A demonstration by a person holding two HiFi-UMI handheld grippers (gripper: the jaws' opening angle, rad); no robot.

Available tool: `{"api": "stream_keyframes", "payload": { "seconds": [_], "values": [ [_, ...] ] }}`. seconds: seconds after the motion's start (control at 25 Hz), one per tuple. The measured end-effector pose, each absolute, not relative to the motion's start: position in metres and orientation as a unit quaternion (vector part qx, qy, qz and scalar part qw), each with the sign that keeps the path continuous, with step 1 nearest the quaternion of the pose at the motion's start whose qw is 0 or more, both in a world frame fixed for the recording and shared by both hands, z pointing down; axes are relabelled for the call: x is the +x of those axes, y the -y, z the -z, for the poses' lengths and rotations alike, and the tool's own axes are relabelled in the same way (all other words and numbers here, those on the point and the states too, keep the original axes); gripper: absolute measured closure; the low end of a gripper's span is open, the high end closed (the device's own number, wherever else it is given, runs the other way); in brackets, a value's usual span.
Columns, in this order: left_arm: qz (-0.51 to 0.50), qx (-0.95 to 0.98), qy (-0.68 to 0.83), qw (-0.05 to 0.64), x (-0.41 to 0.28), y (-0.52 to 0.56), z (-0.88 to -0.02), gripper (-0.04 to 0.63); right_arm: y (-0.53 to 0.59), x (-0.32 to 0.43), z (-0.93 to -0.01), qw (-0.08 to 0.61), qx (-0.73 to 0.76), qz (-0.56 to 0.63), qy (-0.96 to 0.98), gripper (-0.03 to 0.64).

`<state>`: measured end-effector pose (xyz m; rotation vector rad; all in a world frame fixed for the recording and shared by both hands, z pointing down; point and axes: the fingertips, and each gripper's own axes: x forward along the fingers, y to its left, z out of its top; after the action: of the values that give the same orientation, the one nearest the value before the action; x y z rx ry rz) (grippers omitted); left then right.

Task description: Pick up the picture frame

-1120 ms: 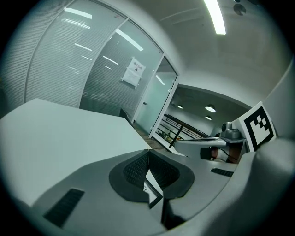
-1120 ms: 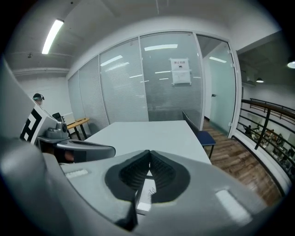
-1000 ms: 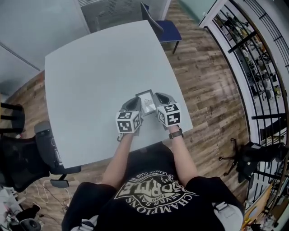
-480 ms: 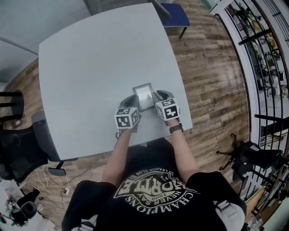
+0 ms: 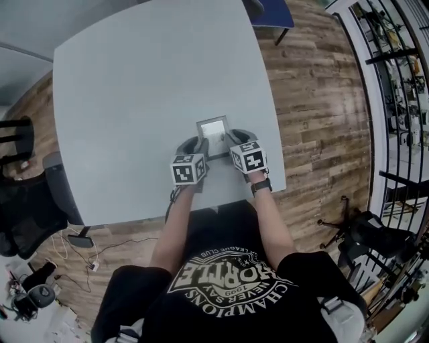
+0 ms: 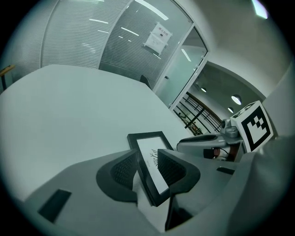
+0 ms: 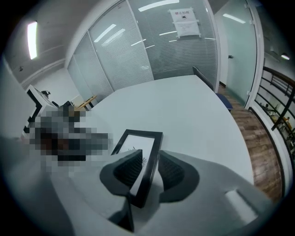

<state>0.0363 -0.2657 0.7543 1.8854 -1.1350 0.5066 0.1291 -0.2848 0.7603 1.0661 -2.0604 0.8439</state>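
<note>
A small black picture frame point(image 5: 212, 129) with a white print lies near the front edge of the grey table point(image 5: 134, 100). Its two near corners sit between the jaws of my two grippers. My left gripper point(image 5: 196, 145) straddles the frame's point(image 6: 148, 154) left edge; its jaws are opening and the pads point(image 6: 123, 171) stand just off the edge. My right gripper point(image 5: 232, 139) straddles the frame's point(image 7: 137, 146) right edge; its jaws are opening too, with a slim gap at each pad point(image 7: 171, 171). The right gripper point(image 6: 207, 142) also shows in the left gripper view.
A blue chair point(image 5: 271, 9) stands at the table's far side and a black office chair point(image 5: 27, 211) at its left. Wooden floor and a black railing point(image 5: 395, 80) lie to the right. The table's front edge point(image 5: 201, 209) is just behind the grippers.
The frame was held up, tilted, between both grippers; they have come down with it and it now rests on the table.
</note>
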Motion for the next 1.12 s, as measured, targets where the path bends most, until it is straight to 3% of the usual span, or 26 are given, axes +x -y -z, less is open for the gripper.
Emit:
{"api": "stream_keyframes", "payload": {
  "seconds": [0.72,1.12],
  "values": [
    [-0.220,0.727,0.457,0.463,0.033,0.263,-0.799,0.497,0.291,0.119,-0.791,0.319,0.399,-0.350,0.786,0.544],
    [-0.216,0.722,0.445,0.484,0.030,0.265,-0.798,0.505,0.295,0.121,-0.795,0.293,0.429,-0.427,0.741,0.545]
  ]
}}
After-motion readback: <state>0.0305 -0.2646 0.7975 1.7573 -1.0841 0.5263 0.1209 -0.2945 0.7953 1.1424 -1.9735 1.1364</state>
